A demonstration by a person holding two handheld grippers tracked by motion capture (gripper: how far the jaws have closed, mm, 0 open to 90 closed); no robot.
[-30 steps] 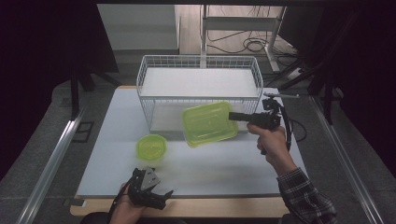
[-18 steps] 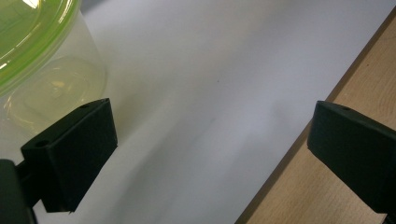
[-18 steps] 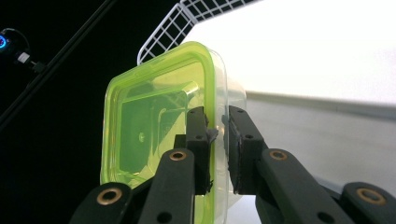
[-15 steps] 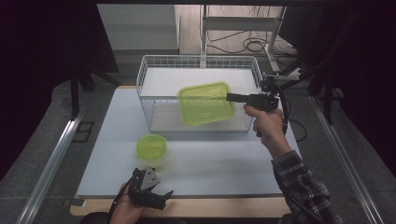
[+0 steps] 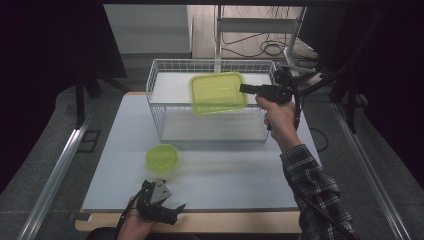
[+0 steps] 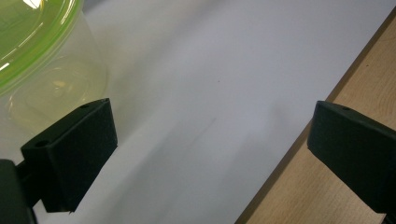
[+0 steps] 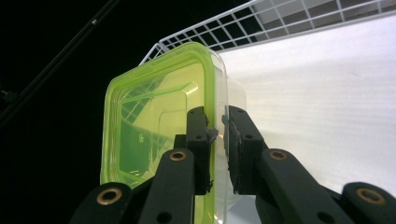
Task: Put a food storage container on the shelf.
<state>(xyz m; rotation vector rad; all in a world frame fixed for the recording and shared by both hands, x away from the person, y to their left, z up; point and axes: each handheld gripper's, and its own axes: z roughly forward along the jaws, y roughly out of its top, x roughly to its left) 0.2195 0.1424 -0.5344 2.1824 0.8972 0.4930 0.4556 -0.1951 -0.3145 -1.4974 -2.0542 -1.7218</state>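
Right gripper (image 5: 246, 89) clamped the square, green-lidded clear plastic container's (image 5: 217, 92) rim, above the white wire basket (image 5: 165, 100). Left gripper (image 5: 172, 207) sat unclenched, empty. Next, I judged: lower it into the basket, then release.

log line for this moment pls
right hand-held gripper: shut on square green-lidded clear plastic container, above white wire basket | left hand-held gripper: open, near table edge | round green-lidded container: on table
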